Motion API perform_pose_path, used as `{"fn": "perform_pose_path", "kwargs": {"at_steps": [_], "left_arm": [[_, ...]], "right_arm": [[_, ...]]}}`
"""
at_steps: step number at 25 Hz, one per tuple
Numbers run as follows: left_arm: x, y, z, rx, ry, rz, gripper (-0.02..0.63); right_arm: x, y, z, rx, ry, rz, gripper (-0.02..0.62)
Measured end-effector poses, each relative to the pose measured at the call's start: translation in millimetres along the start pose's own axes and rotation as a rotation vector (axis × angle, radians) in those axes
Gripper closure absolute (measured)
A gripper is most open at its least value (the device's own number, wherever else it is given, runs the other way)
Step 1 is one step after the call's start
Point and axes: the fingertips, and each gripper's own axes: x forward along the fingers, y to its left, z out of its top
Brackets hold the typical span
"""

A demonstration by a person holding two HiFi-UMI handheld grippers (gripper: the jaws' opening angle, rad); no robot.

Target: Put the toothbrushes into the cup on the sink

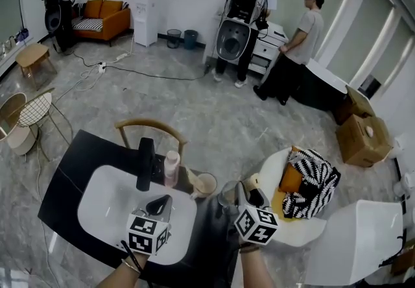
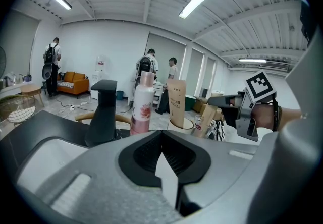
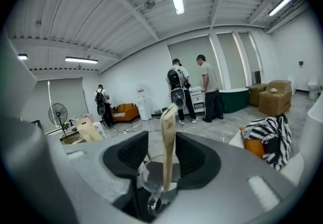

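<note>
A clear glass cup (image 3: 151,180) stands on the black counter just right of the white sink (image 1: 107,205). A beige toothbrush box (image 3: 167,137) stands upright in it, between the jaws of my right gripper (image 3: 162,155). Those jaws are open and their pads are clear of the box. In the head view the glass cup (image 1: 227,194) sits just in front of my right gripper (image 1: 245,192). A second toothbrush box (image 2: 176,102) stands in a beige cup (image 1: 206,184) beside the pink bottle (image 2: 143,102). My left gripper (image 2: 162,155) is shut and empty over the basin.
A black faucet (image 1: 145,163) rises at the back of the sink. A wooden chair back (image 1: 151,126) stands behind the counter. White chairs (image 1: 353,241) and a striped bag (image 1: 314,183) are on the right. Several people stand far off in the room.
</note>
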Motion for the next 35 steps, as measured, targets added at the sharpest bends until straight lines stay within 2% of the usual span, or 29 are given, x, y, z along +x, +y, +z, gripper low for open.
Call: {"fn": "perform_pose_path", "kwargs": {"at_steps": [4,18,32,35], "left_arm": [[2.0,-6.4,-3.8,-0.002,0.009,-0.011,0.597],[-0.4,-16.8,-2.2,0.003,0.006,-0.017,0.597],[-16.5,-37.7,32.6,0.009,-0.061,-0.041,0.597],[-19.0,-43.3,41.7,0.014,-0.08,-0.045,0.597]], "right_arm": [[-3.4,-10.7,-10.6,0.022,0.033,-0.046,0.372],[-19.9,-23.9,-26.2,0.077,0.079,-0.095,0.353],[-69.3,-25.2,-36.4,0.083,0.099,-0.166,0.358],[-80.7,-22.9,-34.0,0.072,0.088,-0.181,0.416]]}}
